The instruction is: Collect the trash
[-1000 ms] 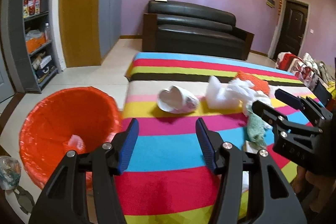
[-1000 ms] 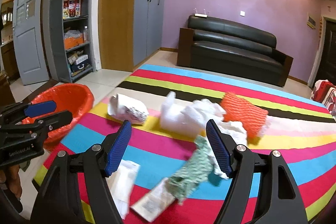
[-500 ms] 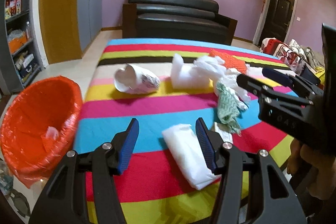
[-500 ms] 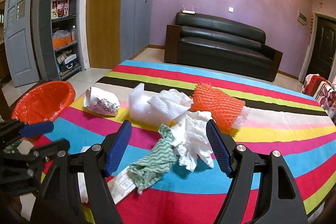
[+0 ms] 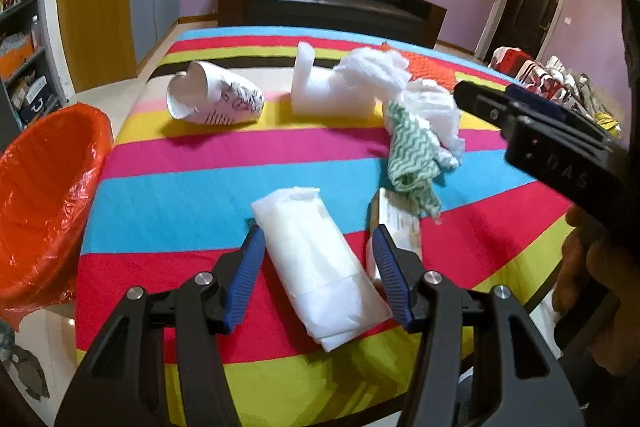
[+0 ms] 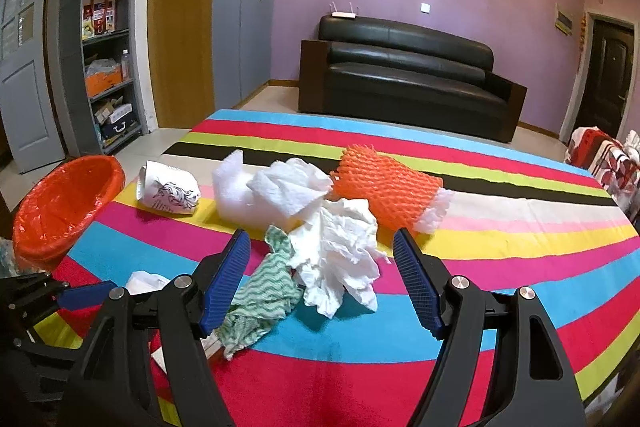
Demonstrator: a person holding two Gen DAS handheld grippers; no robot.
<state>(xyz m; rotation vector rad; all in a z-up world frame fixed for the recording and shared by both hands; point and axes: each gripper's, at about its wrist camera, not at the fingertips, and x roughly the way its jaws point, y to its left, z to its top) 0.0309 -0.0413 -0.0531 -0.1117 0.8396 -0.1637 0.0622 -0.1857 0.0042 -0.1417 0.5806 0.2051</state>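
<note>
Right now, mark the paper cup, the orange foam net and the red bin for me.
paper cup (image 5: 216, 99), left wrist view, on its printed side wall.
orange foam net (image 6: 384, 187), right wrist view, on the middle of the mesh sleeve.
red bin (image 5: 36, 195), left wrist view, on the inner liner wall.

The bench (image 6: 500, 227), under a striped cloth, carries a paper cup (image 6: 168, 193), white foam (image 6: 234, 193), crumpled tissues (image 6: 340, 247), orange fruit netting (image 6: 384, 187), green rag (image 6: 260, 299), white packet (image 5: 320, 267).

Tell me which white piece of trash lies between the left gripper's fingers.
The flat folded white packet, nearest the table's front edge. The crumpled tissues, foam piece and paper cup lie farther back.
</note>
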